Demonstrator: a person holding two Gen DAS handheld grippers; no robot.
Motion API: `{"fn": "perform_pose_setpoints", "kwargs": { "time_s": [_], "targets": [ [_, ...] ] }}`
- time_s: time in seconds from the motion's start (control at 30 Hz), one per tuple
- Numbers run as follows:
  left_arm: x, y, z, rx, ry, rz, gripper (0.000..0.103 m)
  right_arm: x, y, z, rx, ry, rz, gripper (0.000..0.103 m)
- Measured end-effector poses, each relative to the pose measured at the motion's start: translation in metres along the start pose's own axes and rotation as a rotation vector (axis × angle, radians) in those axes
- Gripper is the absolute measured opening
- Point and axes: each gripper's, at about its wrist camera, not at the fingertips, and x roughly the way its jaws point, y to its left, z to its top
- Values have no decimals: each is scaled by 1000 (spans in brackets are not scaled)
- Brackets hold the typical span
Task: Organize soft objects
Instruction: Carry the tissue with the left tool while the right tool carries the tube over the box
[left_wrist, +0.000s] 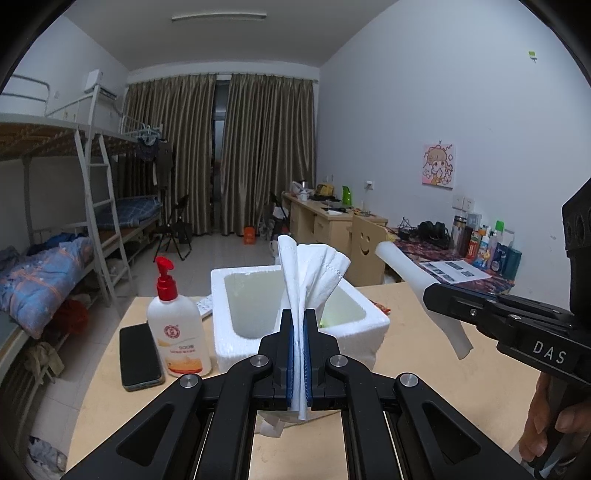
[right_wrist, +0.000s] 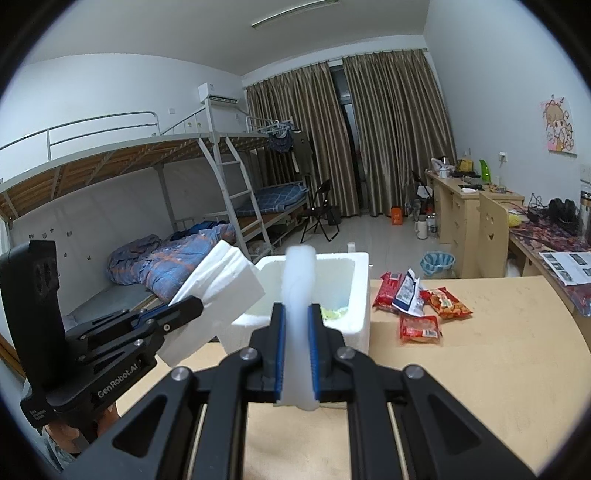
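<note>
My left gripper (left_wrist: 299, 317) is shut on a folded white tissue (left_wrist: 310, 273) that fans out above its fingers, held in front of the white foam box (left_wrist: 295, 347). My right gripper (right_wrist: 297, 314) is shut on a white foam strip (right_wrist: 300, 273), held upright before the same foam box (right_wrist: 360, 295). The right gripper (left_wrist: 436, 295) with its strip (left_wrist: 402, 266) shows at right in the left wrist view. The left gripper (right_wrist: 184, 306) with the tissue (right_wrist: 218, 291) shows at left in the right wrist view. Something yellow-green lies inside the box (right_wrist: 334, 314).
On the wooden table (left_wrist: 424, 369) a lotion pump bottle (left_wrist: 177, 332) and a dark phone (left_wrist: 140, 356) stand left of the box. Several red snack packets (right_wrist: 421, 302) lie right of the box. A bunk bed (right_wrist: 177, 254) stands left, desks at right.
</note>
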Motion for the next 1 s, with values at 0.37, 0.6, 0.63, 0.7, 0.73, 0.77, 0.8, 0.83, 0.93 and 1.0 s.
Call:
{"fn": "perform_pose_setpoints", "kwargs": {
  "time_s": [0.37,0.6,0.63,0.7,0.73,0.77,0.8,0.83,0.93,1.0],
  "targets": [
    [45,12,23,-20,59,12,4,28,-10,19,10,34,19,15],
    [73,19,30,-30,86,17,4,44,-13,26,3,49,31,15],
    [76,20,31,-29,89,15,4,45,-14,28,4,52,32,15],
    [82,19,32,-26,95,18,4,50,-15,28,6,59,34,15],
    [86,19,32,-27,100,15,4,52,-15,29,5,62,35,15],
    [88,19,32,-25,103,13,4,53,-15,29,5,64,35,15],
    [90,19,33,-26,105,13,4,54,-15,29,5,66,36,15],
    [93,19,33,-24,107,12,4,56,-15,29,6,68,38,15],
    [97,18,32,-20,112,16,4,59,-17,30,10,75,38,15],
    [101,19,32,-22,117,14,4,62,-18,31,10,79,37,15]
  ]
}}
